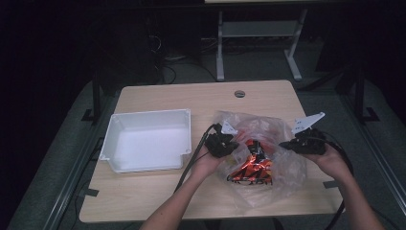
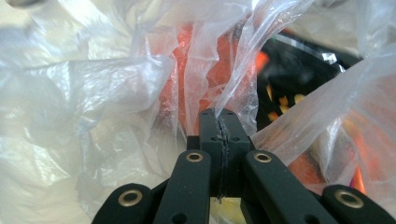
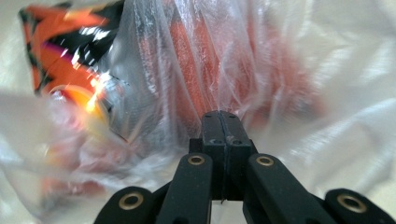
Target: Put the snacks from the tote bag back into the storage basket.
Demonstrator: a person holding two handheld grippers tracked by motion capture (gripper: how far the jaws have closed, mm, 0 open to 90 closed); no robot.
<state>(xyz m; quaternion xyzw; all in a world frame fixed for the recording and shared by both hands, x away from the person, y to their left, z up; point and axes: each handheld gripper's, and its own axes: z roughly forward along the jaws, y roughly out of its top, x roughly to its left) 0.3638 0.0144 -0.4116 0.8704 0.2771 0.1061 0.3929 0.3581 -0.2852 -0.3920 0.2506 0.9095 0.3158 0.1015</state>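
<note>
Clear plastic bag (image 1: pixel 268 158) lies crumpled on the right half of the wooden table (image 1: pixel 158 191), with an orange-and-black snack packet (image 1: pixel 251 168) inside it, toward the near side. Both tools grip the bag's film. In the left gripper view the left gripper (image 2: pixel 219 114) has its jaws pressed together on a fold of the plastic bag (image 2: pixel 93 93), the film rising in pleats from the pinch, and the snack packet (image 2: pixel 299 79) shows dark and orange through the film to the right. In the right gripper view the right gripper (image 3: pixel 220 114) also has its jaws pressed together, and a thin sheet of the plastic bag (image 3: pixel 196 56) seems caught between them; the snack packet (image 3: pixel 60 51) shows at the far left, partly blurred. From the high view the left gripper (image 1: pixel 225 143) sits at the bag's left edge and the right gripper (image 1: pixel 299 143) at its right edge, well apart, with the packet between them. A white tray (image 1: pixel 148 115) stands on the table's left half, just left of the left hand (image 1: pixel 206 160). The right hand (image 1: pixel 330 160) is near the table's right edge.
</note>
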